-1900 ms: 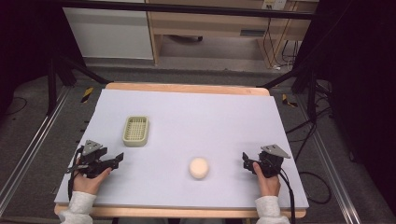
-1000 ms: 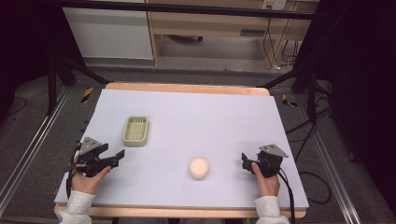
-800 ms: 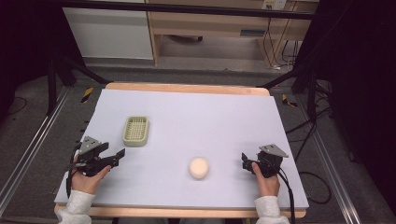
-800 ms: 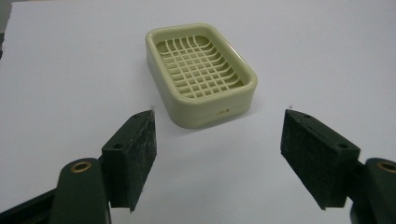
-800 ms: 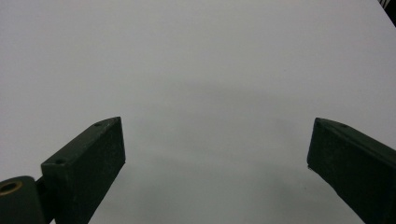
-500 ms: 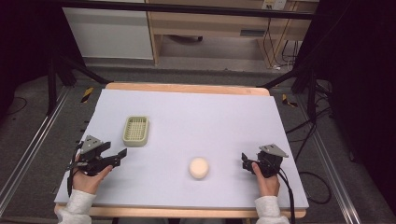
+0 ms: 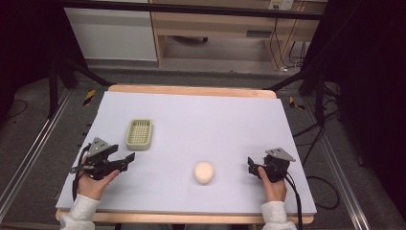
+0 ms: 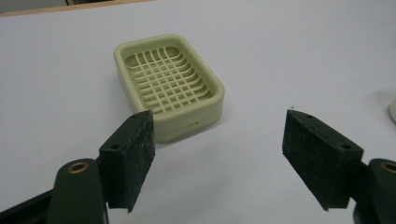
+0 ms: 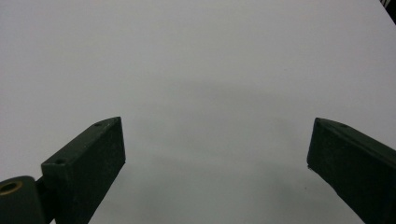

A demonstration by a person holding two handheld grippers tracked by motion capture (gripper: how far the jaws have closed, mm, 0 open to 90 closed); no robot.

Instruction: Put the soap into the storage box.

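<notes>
Nearest the table's front edge, the person's two hands each hold a gripper low over the pale lilac table top (image 7: 225, 115). At the left, the left gripper (image 7: 125, 160) has its jaws spread wide apart with nothing between them; in the left gripper view the two black pads (image 8: 130, 163) frame bare table surface, and just beyond the left-hand pad sits a pale green soap dish (image 8: 168, 84) with a lattice floor, close to that pad but not touching it. At the right, the right gripper (image 7: 251, 166) is likewise parted and holds nothing, its own view showing plain table between the jaws. Between the two grippers, somewhat nearer the right one, a round cream-coloured bar of soap (image 7: 204, 172) lies on the table, well apart from both. Farther back and to the left, the soap dish (image 7: 140, 134) rests flat, just beyond the left gripper. Past the table's far wooden edge stand a white cabinet (image 7: 112, 33) and a wooden shelf unit (image 7: 215, 24)
</notes>
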